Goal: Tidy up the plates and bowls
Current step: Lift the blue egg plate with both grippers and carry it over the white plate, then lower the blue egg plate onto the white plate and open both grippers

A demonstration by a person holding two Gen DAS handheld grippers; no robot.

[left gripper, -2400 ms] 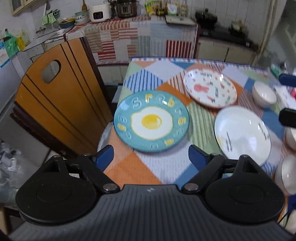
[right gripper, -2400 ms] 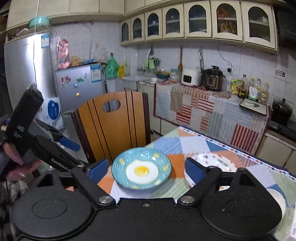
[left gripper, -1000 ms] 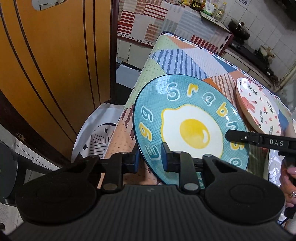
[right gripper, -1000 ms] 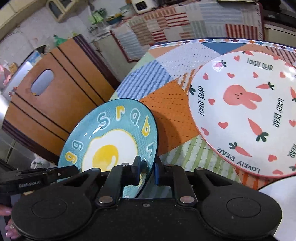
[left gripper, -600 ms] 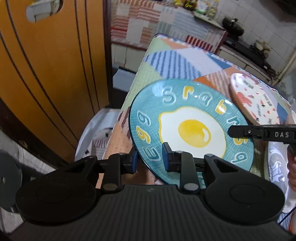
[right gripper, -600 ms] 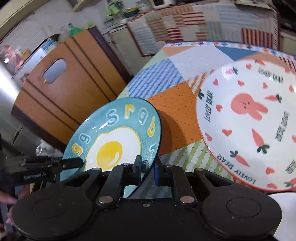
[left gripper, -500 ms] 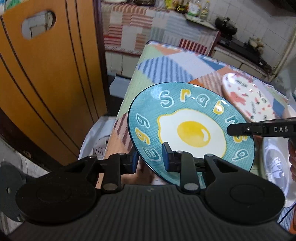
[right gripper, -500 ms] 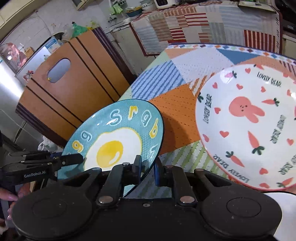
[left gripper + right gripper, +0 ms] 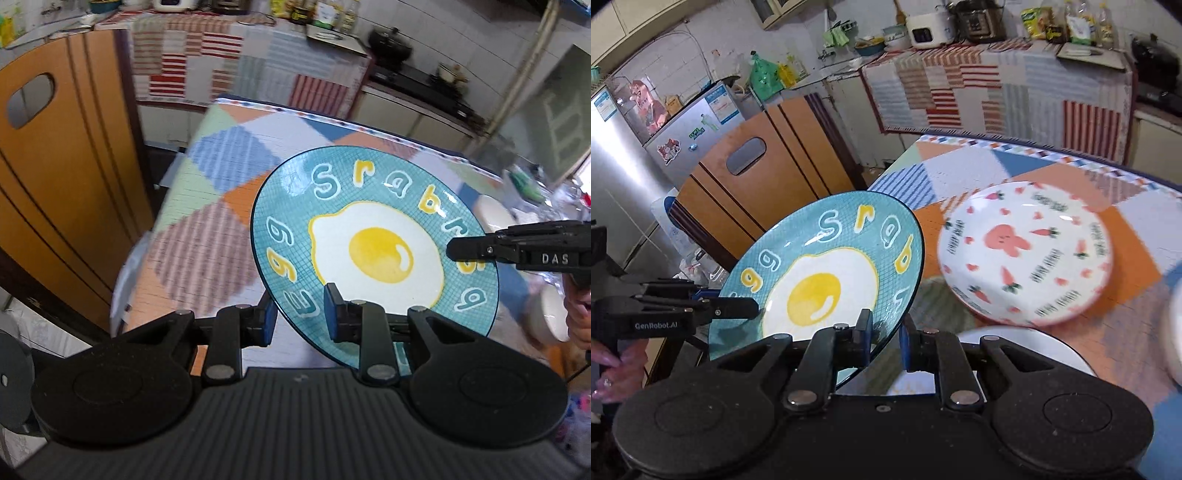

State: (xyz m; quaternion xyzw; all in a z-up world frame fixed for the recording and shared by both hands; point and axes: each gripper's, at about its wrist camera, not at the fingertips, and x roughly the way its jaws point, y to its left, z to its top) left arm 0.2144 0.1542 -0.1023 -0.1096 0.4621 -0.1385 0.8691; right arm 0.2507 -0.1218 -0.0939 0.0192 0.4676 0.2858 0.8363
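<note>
Item: teal fried-egg plate (image 9: 373, 254), held tilted in the air above the desk (image 9: 207, 243), clear of the patchwork cloth. Left tongs (image 9: 298, 319) are clamped on its near rim; right tongs (image 9: 886, 341) are clamped on the opposite rim, so the plate is carried between both. Compared with 2.4 s ago, when the plate lay flat on the cloth and both tongs stood apart, it has been gripped and raised; since half a second ago it has been carried further over the desk. In the left wrist view alone, a white bowl (image 9: 495, 216) is seen beyond the plate. In the right wrist view alone, the bunny-and-carrot plate (image 9: 1027, 251) is recorded lying on the cloth just beside the raised plate, with a plain white plate (image 9: 1030, 350) nearer the camera. A wooden chair (image 9: 757, 177) stands beside the desk.
</note>
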